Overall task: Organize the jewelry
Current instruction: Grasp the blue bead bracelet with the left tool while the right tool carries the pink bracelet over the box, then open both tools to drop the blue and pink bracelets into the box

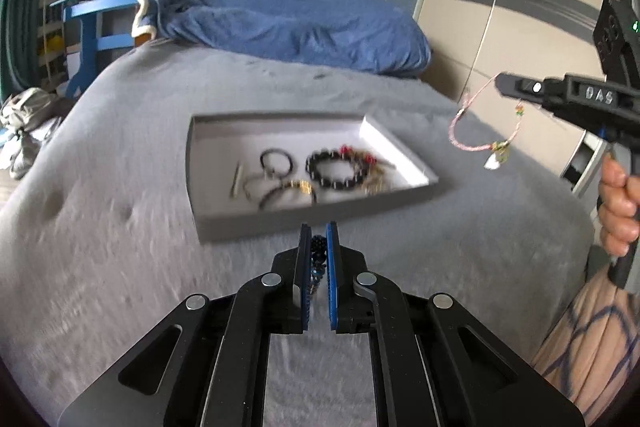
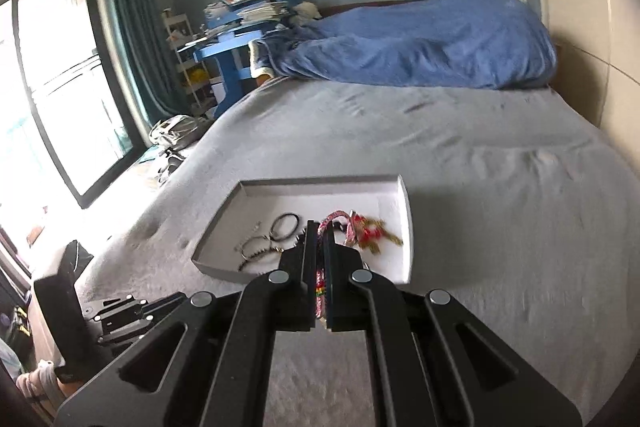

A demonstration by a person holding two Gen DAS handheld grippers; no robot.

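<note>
two grippers up over the grey bed (image 1: 120, 227), each clamped on a piece of jewelry. left gripper (image 1: 319, 231): blue pads nearly together, pinching a dark beaded bracelet (image 1: 318, 247) that sits between them and trails back along the pads. it sits just in front of the near wall of the grey shallow box (image 1: 304, 221), which lies flat on the bedcover. right gripper (image 1: 500, 85) comes in from the right in the left wrist view, held by a hand (image 1: 618, 203) on its grip, jaws closed on a pink braided cord bracelet (image 1: 476, 143); the cord hangs in a loop below the tips, with small charms at its low end, off the box's right side and clear of the bed. same cord shows in the right wrist view, squeezed between the right pads (image 2: 320, 287), with a red-yellow-green band on it. inside the box: black beaded bracelet (image 1: 336, 169), a black cord loop (image 1: 277, 163), a dark cord bracelet with gold beads (image 1: 288, 191), a red and gold piece (image 1: 370, 167) by the right wall, a small pale bar (image 1: 237, 181). blue blanket (image 1: 288, 27) bunched at the far end of the bed. frames are motion-blurred, fine detail unclear.
</note>
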